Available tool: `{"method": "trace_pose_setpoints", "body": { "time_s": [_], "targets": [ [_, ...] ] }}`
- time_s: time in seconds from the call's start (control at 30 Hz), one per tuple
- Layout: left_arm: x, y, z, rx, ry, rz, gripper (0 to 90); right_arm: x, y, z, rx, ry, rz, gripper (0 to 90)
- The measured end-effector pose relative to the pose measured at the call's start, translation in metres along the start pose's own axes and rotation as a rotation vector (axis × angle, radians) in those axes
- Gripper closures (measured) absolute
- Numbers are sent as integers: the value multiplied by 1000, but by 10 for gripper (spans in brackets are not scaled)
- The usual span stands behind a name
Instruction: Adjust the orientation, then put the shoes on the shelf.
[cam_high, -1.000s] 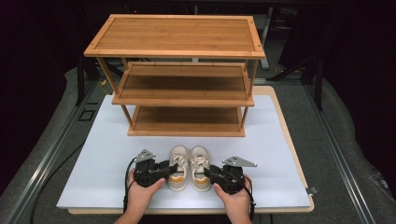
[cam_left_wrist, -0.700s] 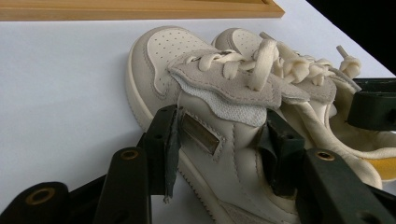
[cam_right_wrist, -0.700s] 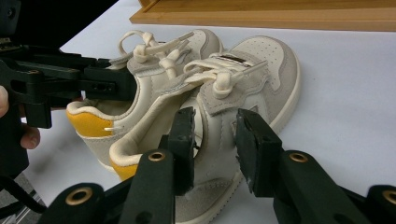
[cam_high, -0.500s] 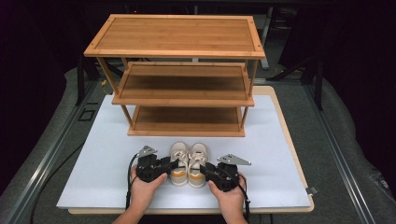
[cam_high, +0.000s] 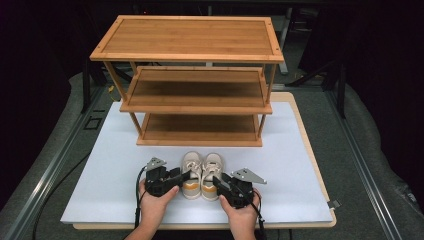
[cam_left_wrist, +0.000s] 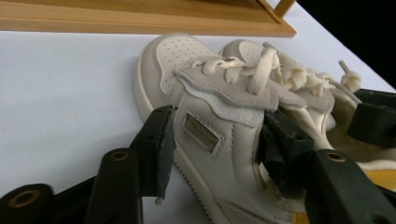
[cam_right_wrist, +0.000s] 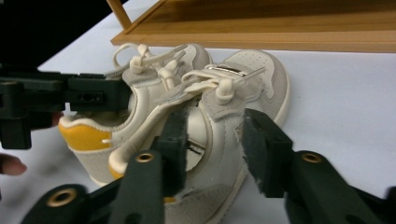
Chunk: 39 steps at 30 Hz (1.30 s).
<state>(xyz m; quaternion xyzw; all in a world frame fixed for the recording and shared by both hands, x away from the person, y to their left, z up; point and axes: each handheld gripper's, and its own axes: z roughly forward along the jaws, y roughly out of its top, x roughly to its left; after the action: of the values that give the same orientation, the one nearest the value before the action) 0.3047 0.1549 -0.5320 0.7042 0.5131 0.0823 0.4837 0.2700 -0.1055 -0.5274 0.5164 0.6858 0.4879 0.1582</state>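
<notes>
A pair of small cream sneakers with yellow heels stands on the white mat, toes toward the rack. My left gripper (cam_high: 186, 176) straddles the outer side wall of the left shoe (cam_high: 192, 162), one jaw outside and one in the opening. Its jaws have just been opening, and the wall (cam_left_wrist: 205, 116) stands loose between the pads. My right gripper (cam_high: 216, 181) straddles the outer wall of the right shoe (cam_high: 212, 165) the same way. Its jaws have also just been opening, with a gap at the pads around the wall (cam_right_wrist: 219, 121). Both grippers are open.
A three-tier wooden shoe rack (cam_high: 200, 47) stands just beyond the shoes, its lowest shelf (cam_high: 200, 129) close to their toes. The white mat (cam_high: 100, 165) lies on a wooden tabletop whose front edge (cam_high: 200, 225) runs under the person's hands.
Both hands have edged slightly inward around the shoes. The pair itself stays in the same spot on the mat.
</notes>
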Motion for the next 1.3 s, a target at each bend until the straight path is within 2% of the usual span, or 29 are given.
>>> {"method": "trace_pose_setpoints", "body": {
  "time_s": [0.07,0.1,0.13,0.23,0.33,0.4,0.5,0.53,0.7,0.73,0.8,1.17,1.23,1.3],
  "targets": [
    [0,-2,-1,-10,-7,-18,452,-3,-1,2,9,-5,35,530],
    [0,-2,-1,-10,-7,-18,445,-3,-1,2,9,-5,35,530],
    [-2,-4,0,3,-7,-23,444,-6,-3,4,11,12,78,524],
    [-2,-6,1,-5,-10,-38,443,-7,-3,6,6,20,98,528],
    [-1,-7,1,-8,-8,-48,441,-7,-2,11,29,34,123,531],
    [-1,-8,3,-16,-20,-64,448,-6,-2,12,31,30,131,531],
    [-1,-9,5,-16,-13,-59,444,-6,-2,12,31,28,133,532],
    [-2,-8,5,-15,-9,-62,444,-7,-2,13,32,34,146,534],
    [-2,-10,5,-28,-6,-69,459,-6,-2,12,43,24,140,542],
    [-2,-11,4,-37,-6,-75,460,-5,-3,13,24,21,146,545],
    [-2,-12,4,-42,-3,-80,462,-6,-4,12,24,25,150,547],
    [-6,-10,5,-35,38,-60,516,-5,-3,14,23,18,163,570],
    [-6,-11,5,-40,34,-65,518,-5,-3,13,35,22,169,571],
    [-6,-12,5,-46,39,-64,521,-5,-5,13,15,19,174,577]
  ]
}}
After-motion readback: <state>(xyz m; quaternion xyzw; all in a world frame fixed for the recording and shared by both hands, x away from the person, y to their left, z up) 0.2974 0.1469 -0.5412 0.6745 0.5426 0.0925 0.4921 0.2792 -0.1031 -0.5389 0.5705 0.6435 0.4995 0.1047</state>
